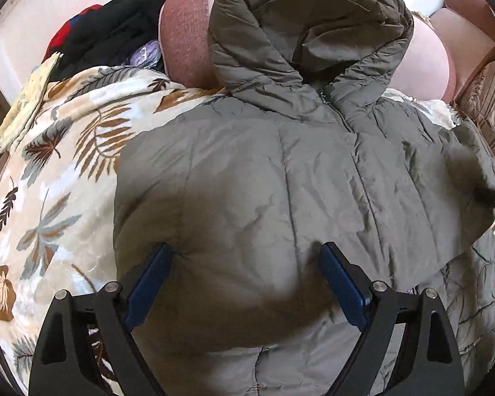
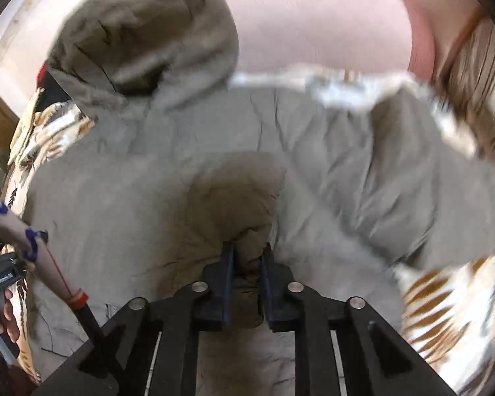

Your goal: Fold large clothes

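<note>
An olive-grey hooded puffer jacket [image 1: 280, 165] lies front up on a leaf-patterned blanket [image 1: 56, 178], its hood [image 1: 310, 29] propped against a pink cushion. My left gripper [image 1: 244, 257] stands open just above the jacket's left side, its blue pads wide apart with puffed fabric bulging between them. In the blurred right wrist view, my right gripper [image 2: 247, 257] is shut on a bunched fold of the jacket [image 2: 234, 198]. The jacket's hood [image 2: 142, 33] shows at upper left there.
A pile of black and red clothes [image 1: 102, 29] lies at the back left. The pink cushion [image 1: 184, 39] stands behind the hood. Brown striped upholstery [image 1: 488, 105] is at the right edge. A person's hand [image 2: 3, 313] holds the other gripper at lower left.
</note>
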`<action>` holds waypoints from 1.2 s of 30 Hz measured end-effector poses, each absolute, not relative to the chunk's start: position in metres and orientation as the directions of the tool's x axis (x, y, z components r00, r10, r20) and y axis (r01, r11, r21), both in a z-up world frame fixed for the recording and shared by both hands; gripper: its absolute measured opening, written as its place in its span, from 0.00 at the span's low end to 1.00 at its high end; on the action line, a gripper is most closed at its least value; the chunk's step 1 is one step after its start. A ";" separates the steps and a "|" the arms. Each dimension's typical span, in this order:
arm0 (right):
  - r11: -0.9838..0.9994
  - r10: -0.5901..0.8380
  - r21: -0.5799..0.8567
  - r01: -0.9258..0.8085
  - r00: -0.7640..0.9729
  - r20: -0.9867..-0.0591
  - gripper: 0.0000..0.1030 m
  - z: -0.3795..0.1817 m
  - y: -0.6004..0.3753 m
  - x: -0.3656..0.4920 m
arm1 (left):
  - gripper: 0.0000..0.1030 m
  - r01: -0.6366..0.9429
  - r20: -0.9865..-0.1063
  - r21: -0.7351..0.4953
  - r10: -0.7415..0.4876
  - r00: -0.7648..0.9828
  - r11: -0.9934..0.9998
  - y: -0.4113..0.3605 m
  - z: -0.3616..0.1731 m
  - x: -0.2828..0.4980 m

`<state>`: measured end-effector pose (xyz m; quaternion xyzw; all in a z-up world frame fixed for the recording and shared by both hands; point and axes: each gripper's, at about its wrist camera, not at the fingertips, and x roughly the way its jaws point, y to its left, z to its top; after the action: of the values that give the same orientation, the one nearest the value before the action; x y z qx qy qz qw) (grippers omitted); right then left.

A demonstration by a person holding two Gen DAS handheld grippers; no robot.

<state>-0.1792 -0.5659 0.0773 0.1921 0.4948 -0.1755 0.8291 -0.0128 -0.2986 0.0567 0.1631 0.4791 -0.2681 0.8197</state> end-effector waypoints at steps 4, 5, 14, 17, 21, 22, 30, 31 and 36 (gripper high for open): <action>0.888 -0.194 0.060 0.455 0.491 -0.849 0.12 0.121 -0.569 -0.173 | 0.88 0.603 -0.871 0.023 -0.280 0.404 0.798 -0.305 0.057 -0.014; 0.891 -0.205 0.048 0.451 0.496 -0.844 0.12 0.126 -0.571 -0.170 | 0.88 0.604 -0.871 0.038 -0.270 0.410 0.796 -0.308 0.055 -0.015; 0.873 -0.227 0.002 0.487 0.410 -0.883 0.05 0.089 -0.600 -0.151 | 0.88 0.596 -0.883 0.124 -0.186 0.431 0.793 -0.325 0.021 -0.016; 0.862 -0.121 0.098 0.498 0.390 -0.913 0.47 0.061 -0.602 -0.152 | 0.88 0.588 -0.880 0.130 -0.180 0.439 0.798 -0.327 0.018 -0.016; 0.839 -0.073 0.172 0.517 0.420 -0.904 0.84 0.054 -0.598 -0.158 | 0.88 0.586 -0.868 0.110 -0.210 0.450 0.803 -0.319 0.030 -0.019; 0.836 -0.062 0.185 0.516 0.424 -0.903 0.84 0.055 -0.598 -0.158 | 0.88 0.582 -0.864 0.101 -0.218 0.453 0.807 -0.316 0.034 -0.019; 0.874 -0.096 0.104 0.474 0.379 -0.920 0.16 0.046 -0.587 -0.144 | 0.89 0.587 -0.870 0.112 -0.206 0.447 0.802 -0.314 0.028 -0.019; 0.880 -0.141 0.064 0.470 0.389 -0.910 0.14 0.052 -0.586 -0.144 | 0.89 0.594 -0.873 0.099 -0.217 0.437 0.798 -0.317 0.026 -0.021; 0.882 -0.227 -0.043 0.469 0.343 -0.911 0.15 0.034 -0.586 -0.133 | 0.94 0.594 -0.873 0.116 -0.203 0.443 0.796 -0.328 0.014 -0.024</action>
<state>-0.1330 -0.5858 0.0340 0.1138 0.5314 -0.2143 0.8116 -0.0237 -0.3283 0.0139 0.2084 0.4690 -0.2421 0.8234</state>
